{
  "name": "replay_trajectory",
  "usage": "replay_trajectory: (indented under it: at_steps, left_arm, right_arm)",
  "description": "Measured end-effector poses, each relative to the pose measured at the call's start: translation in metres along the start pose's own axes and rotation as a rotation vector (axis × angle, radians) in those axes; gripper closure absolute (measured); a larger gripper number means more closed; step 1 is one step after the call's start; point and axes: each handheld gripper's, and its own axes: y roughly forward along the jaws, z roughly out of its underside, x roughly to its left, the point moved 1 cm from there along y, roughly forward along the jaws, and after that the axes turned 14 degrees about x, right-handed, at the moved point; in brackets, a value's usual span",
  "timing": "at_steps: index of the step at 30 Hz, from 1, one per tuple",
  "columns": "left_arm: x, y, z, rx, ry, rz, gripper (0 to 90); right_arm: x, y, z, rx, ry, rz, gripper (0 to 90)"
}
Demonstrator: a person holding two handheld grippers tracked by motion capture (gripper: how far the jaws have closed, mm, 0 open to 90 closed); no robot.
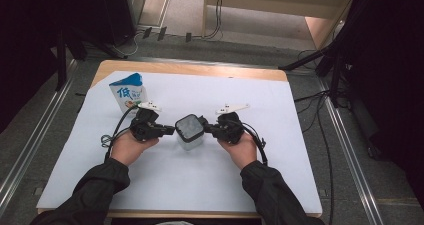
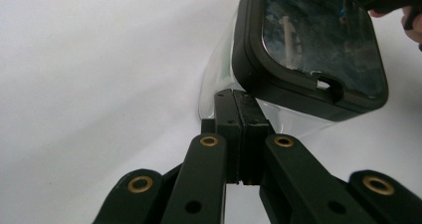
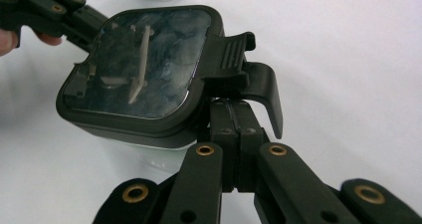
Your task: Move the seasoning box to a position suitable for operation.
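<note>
1. High view: a clear square container [image 1: 189, 131] with a black-framed lid stands at the centre of the frame on the white table [image 1: 280, 150]. The left gripper [image 1: 168, 130] comes at it from the left of the frame and the right gripper [image 1: 206, 129] from the right, each tip at the lid's rim. A milk carton [image 1: 127, 92] stands upright in the upper left, well apart. I cannot make out anything inside the container from here.

2. Left gripper view: the jaws are pressed together with nothing between them, their tips touching the container's clear wall [image 2: 214, 79] just under the black lid [image 2: 308, 40] at upper right. The transparent lid panel mirrors the room, so the contents cannot be told. Risk, as I judge it: closed tips only push, so a push here could slide or tip the container.

3. Right gripper view: these jaws are also closed flat on each other, gripping nothing, and sit just below the lid's ribbed latch tab [image 3: 234, 55] at centre right. The other gripper meets the lid at upper left. The lid panel shows only reflections; the body below looks clear and possibly empty. Risk: levering the latch upward with too little counter-hold on the far side could lift the whole container or let the tab slip off the tips.
</note>
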Motion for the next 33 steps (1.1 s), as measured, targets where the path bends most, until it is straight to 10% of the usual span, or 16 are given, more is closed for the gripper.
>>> replay_trajectory:
  at_steps: [20, 33]
  left_arm:
    - [0.004, 0.008, -0.019, -0.011, 0.018, 0.006, 90.0]
    - [-0.011, -0.004, -0.001, 0.013, 0.021, 0.015, 90.0]
  right_arm:
    - [0.011, -0.008, 0.017, 0.016, 0.014, 0.003, 90.0]
    - [0.011, -0.010, 0.017, 0.007, 0.009, -0.008, 90.0]
